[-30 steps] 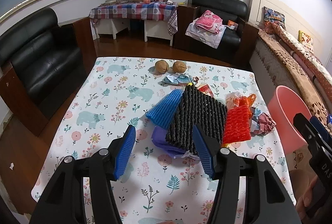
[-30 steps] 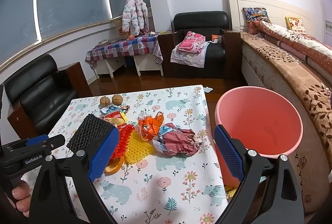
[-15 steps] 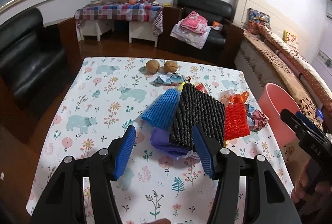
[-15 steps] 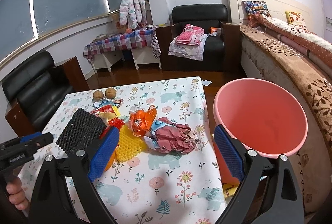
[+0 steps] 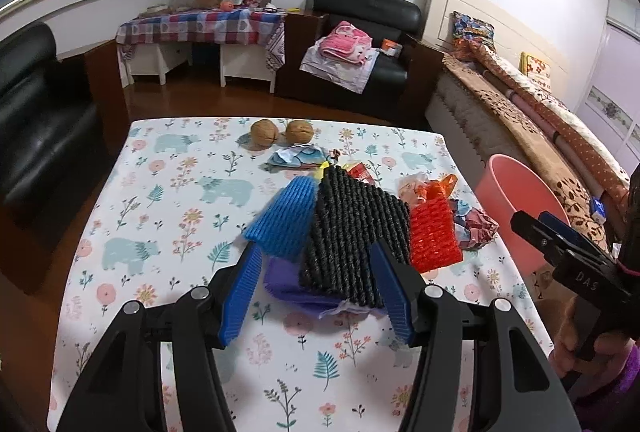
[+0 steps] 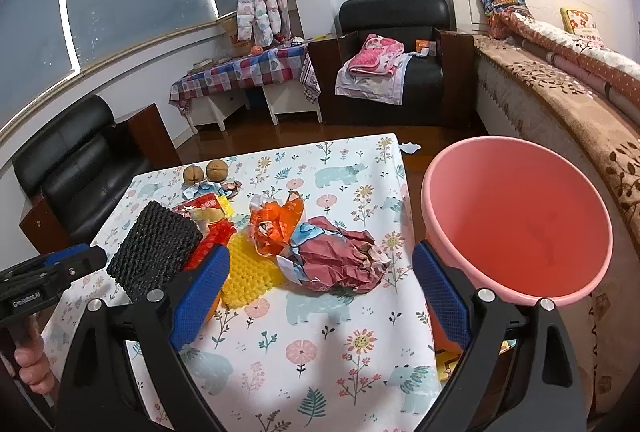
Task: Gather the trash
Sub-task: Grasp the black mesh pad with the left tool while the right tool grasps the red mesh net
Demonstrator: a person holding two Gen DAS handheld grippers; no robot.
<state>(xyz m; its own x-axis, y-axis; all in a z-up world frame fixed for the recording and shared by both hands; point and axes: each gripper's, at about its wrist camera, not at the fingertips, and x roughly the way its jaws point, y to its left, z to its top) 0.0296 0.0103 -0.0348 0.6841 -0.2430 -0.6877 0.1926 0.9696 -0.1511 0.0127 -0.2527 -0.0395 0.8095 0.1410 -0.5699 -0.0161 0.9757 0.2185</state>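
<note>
All the trash still sits on my table [image 5: 168,192]. My left tongs [image 5: 316,296] are closing a little around the black foam net [image 5: 356,236], not squeezing yet. My right tongs [image 6: 320,292] are wide apart, holding nothing. The pink bucket [image 6: 516,220] at right looks empty.

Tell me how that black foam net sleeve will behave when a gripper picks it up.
The black foam net sleeve looks like open ribbed mesh, so it is probably very light and will squash between the pads. It lies draped over the blue sleeve and purple sleeve, so it likely flexes and may drag those along.
</note>
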